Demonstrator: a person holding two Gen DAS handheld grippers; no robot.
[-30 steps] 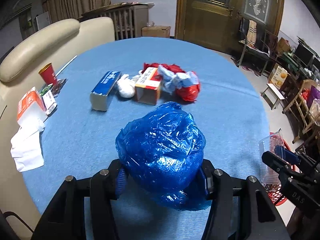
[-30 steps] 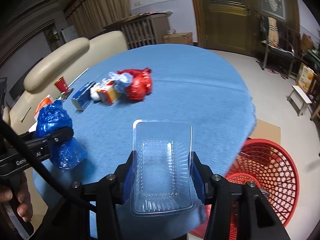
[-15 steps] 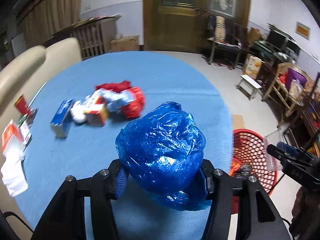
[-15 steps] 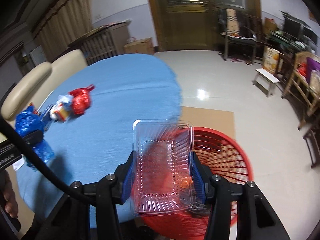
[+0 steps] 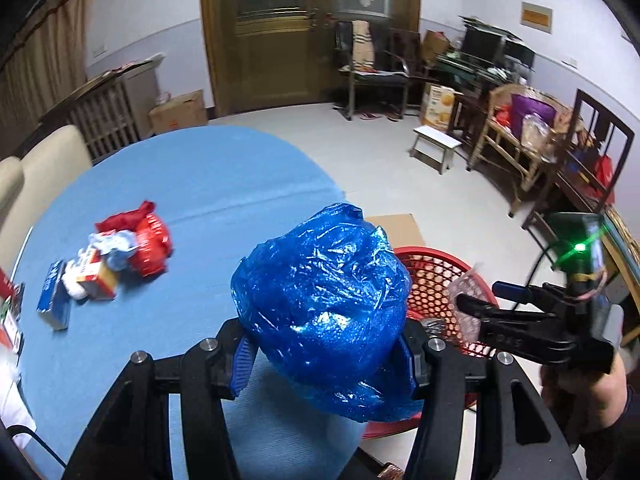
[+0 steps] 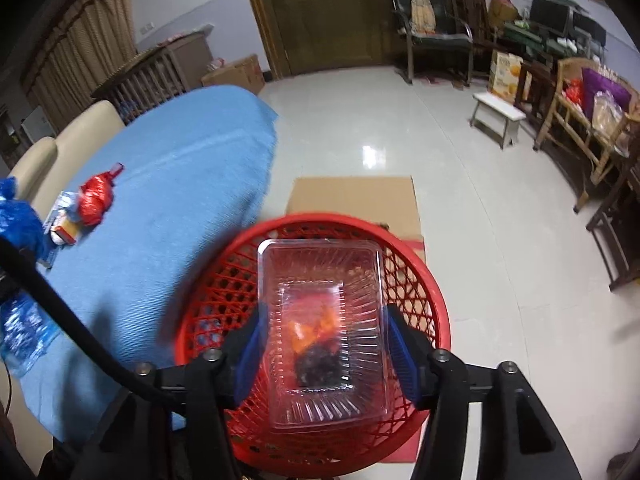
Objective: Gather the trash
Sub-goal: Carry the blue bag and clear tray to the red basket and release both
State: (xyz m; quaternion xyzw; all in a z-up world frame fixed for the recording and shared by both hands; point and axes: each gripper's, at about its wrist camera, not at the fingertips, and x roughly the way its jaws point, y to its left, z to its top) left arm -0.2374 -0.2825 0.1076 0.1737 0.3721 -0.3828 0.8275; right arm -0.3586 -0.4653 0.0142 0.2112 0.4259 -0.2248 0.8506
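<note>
My left gripper (image 5: 324,356) is shut on a crumpled blue plastic bag (image 5: 324,304) and holds it above the near edge of the blue table (image 5: 200,184). The bag bulges up over both fingers. My right gripper (image 6: 324,356) hangs over the red mesh basket (image 6: 224,264) on the floor beside the table. A clear plastic tray (image 6: 320,320) sits between its jaws, which are opening; the right pad stands just off the tray's edge. Dark and orange scraps show in the basket through the tray. The left wrist view shows the right gripper (image 5: 476,300) over the basket (image 5: 436,276).
A heap of trash lies on the table: a red bag (image 5: 152,240), a small orange-and-white box (image 5: 96,272) and a blue box (image 5: 54,300). Flat cardboard (image 6: 352,200) lies under the basket. A white stool (image 6: 496,116) and chairs stand further off. A black cable (image 6: 80,332) crosses the lower left.
Both grippers swung right, off the table toward the basket. The clear tray now hangs directly over the basket and the right jaws have widened around it. The blue bag stays gripped.
</note>
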